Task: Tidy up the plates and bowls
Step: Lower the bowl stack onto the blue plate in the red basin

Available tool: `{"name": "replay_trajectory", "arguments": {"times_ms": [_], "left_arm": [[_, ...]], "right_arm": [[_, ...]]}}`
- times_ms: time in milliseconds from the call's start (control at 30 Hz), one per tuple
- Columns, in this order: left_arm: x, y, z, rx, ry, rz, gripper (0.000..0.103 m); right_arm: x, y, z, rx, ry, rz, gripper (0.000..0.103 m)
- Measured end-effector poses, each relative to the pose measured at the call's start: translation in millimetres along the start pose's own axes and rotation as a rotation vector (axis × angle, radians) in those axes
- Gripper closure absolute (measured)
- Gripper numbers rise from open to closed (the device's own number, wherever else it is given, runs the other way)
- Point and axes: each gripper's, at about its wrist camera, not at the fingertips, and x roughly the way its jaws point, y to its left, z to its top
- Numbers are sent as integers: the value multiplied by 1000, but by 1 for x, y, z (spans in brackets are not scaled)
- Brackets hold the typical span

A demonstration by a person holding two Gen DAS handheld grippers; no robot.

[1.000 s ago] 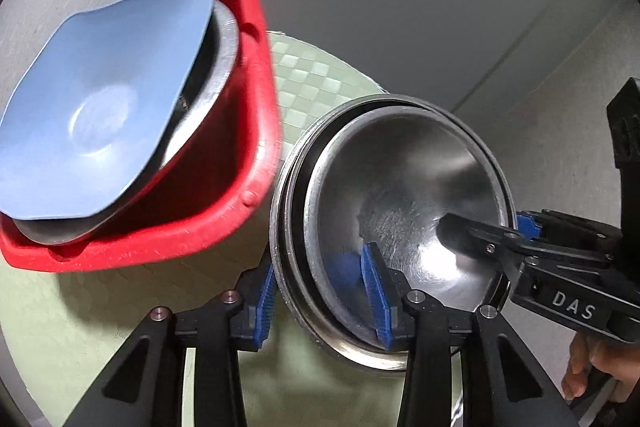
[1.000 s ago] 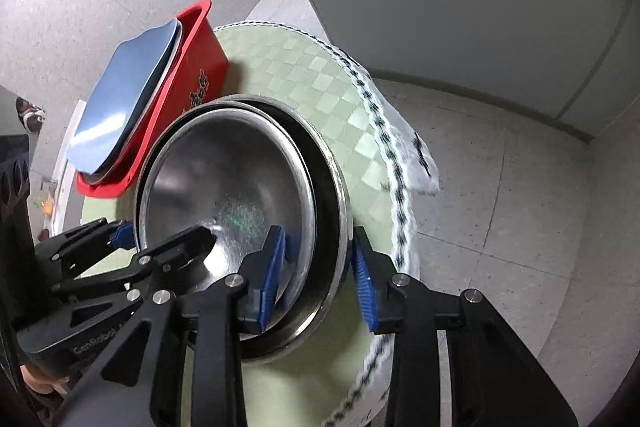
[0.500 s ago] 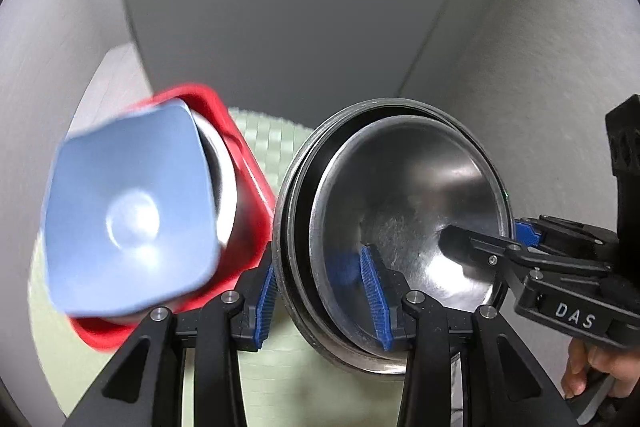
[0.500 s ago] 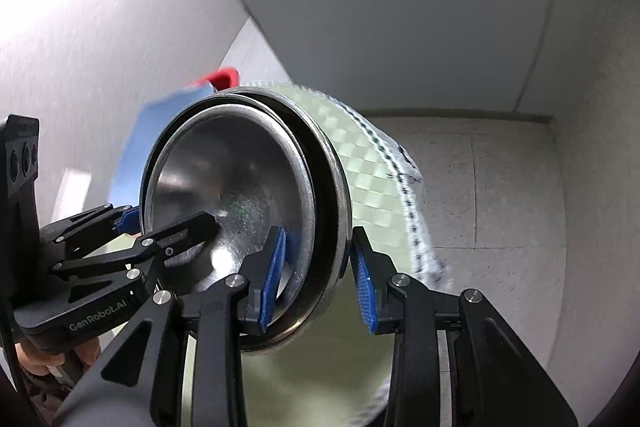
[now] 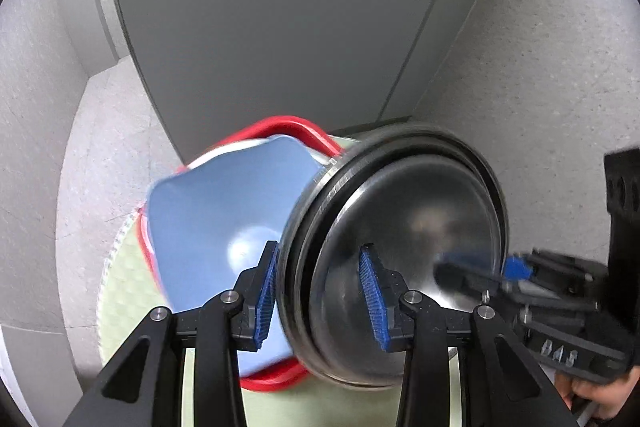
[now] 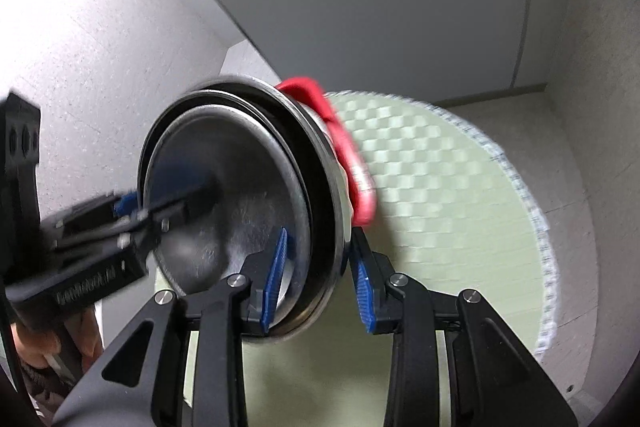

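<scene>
A stack of nested steel bowls [image 5: 412, 251] is held tilted in the air between both grippers. My left gripper [image 5: 320, 297] is shut on its near rim. My right gripper [image 6: 316, 291] is shut on the opposite rim of the steel bowls [image 6: 240, 195]. The right gripper also shows in the left wrist view [image 5: 516, 271], and the left gripper in the right wrist view [image 6: 132, 207]. Behind the stack, a red basin [image 5: 296, 129] holds a blue squarish plate [image 5: 216, 211] over a steel dish. The stack's rim is close to the basin's rim [image 6: 356, 163].
A round table with a pale green checked cloth [image 6: 440, 187] lies under everything, its trimmed edge at the right. Grey walls and a corner stand close behind [image 5: 280, 7]. A hand grips the other tool [image 5: 600, 395].
Both grippers have lifted and tilted the steel bowl stack and carried it toward the red basin. The stack now overlaps the blue plate in view.
</scene>
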Motion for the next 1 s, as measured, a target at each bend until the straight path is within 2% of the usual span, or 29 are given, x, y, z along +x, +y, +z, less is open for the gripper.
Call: {"name": "replay_trajectory", "arguments": {"times_ms": [67,200,400,600,833,867,1000], "left_arm": [[8,5,4,26,6,-2,68],[32,15,16,71,66,-2,67],[66,45,41,168,148,-100,65],[92,65,55,283,221,-122,66],[103,74,64,342,248,-175,64],[101,80,54,348,246,-173,63],[97,76,59,353,222,-202,51]], "right_arm": [[10,9,-1,6,-1,-15,71],[35,13,-3,77,26,-35,72],[51,28,4,164,-3,-120,72],[71,39,9,294,-19,-172,73],[74,50,4,369,-55,-235,72],[73,53,2,373,-63,-231,70],[74,61,-2,368,-100,-256,66]]}}
